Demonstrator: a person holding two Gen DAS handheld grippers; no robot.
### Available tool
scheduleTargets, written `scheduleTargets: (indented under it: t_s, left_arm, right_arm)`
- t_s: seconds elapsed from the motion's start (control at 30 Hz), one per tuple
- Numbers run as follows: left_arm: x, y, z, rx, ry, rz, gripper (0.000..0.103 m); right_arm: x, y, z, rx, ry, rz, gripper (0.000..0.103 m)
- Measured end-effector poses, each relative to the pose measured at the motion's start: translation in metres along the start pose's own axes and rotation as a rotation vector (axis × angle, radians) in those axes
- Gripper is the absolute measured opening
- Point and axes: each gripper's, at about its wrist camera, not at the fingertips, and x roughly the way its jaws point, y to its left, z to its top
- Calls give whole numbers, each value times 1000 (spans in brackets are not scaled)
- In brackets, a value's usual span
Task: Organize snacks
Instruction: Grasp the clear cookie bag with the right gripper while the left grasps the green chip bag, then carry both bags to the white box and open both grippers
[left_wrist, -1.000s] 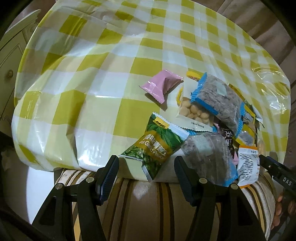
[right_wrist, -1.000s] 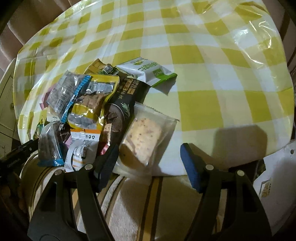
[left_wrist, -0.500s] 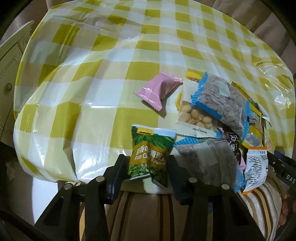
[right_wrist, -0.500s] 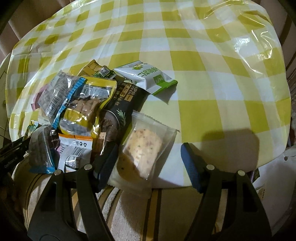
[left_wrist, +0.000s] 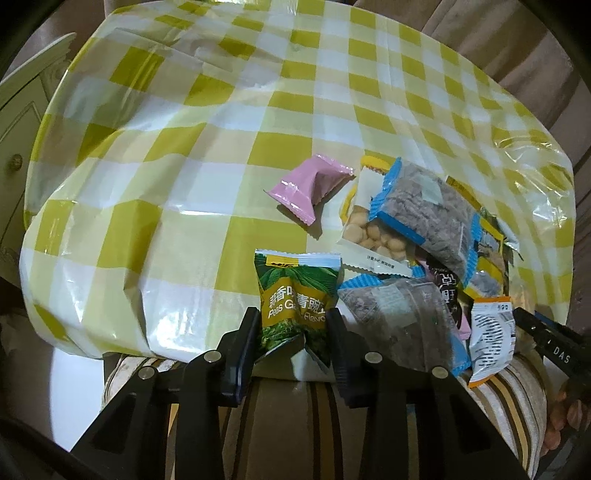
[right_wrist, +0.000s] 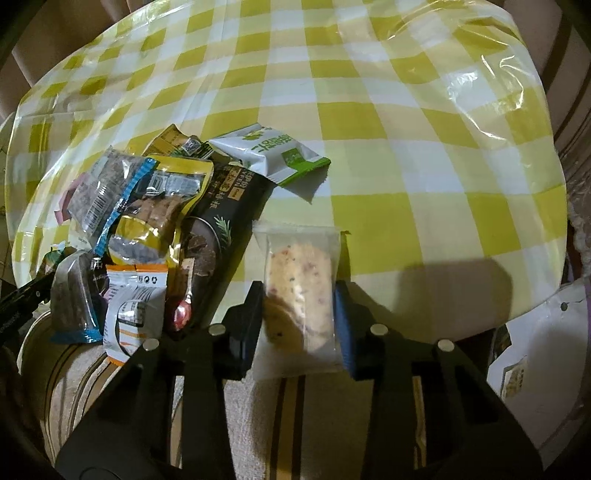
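My left gripper (left_wrist: 293, 321) is shut on a green pea snack packet (left_wrist: 295, 295) at the near table edge, left of the snack pile. My right gripper (right_wrist: 299, 306) is shut on a clear packet with a pale cookie (right_wrist: 301, 284), right of the pile. The pile holds a blue-edged seed bag (left_wrist: 424, 210), a bag of round biscuits (left_wrist: 373, 229), a pink packet (left_wrist: 310, 184), a black packet (right_wrist: 218, 229), a yellow pouch (right_wrist: 159, 214), a white and green packet (right_wrist: 273, 155) and a white and orange sachet (right_wrist: 133, 306).
The table wears a yellow and white checked plastic cloth (left_wrist: 184, 147). A striped cushioned seat (left_wrist: 295, 413) lies under both grippers at the near edge. A cream cabinet (left_wrist: 18, 122) stands at the left. A white bag (right_wrist: 535, 350) lies at the right.
Both grippers have closed: the left on the green pea packet, turning it upright between its fingers, the right on the clear cookie packet, drawing it a little away from the pile.
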Motion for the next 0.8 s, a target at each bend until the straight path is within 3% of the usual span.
scheduleTargets:
  t_s: [0.4, 0.8]
  left_arm:
    - [-35, -7, -3, 11, -85, 25, 37]
    - [-56, -48, -1, 73, -133, 3, 37]
  right_arm:
    - [-35, -9, -13, 2, -73, 36, 40]
    - [-68, -44, -22, 65, -120, 70, 40]
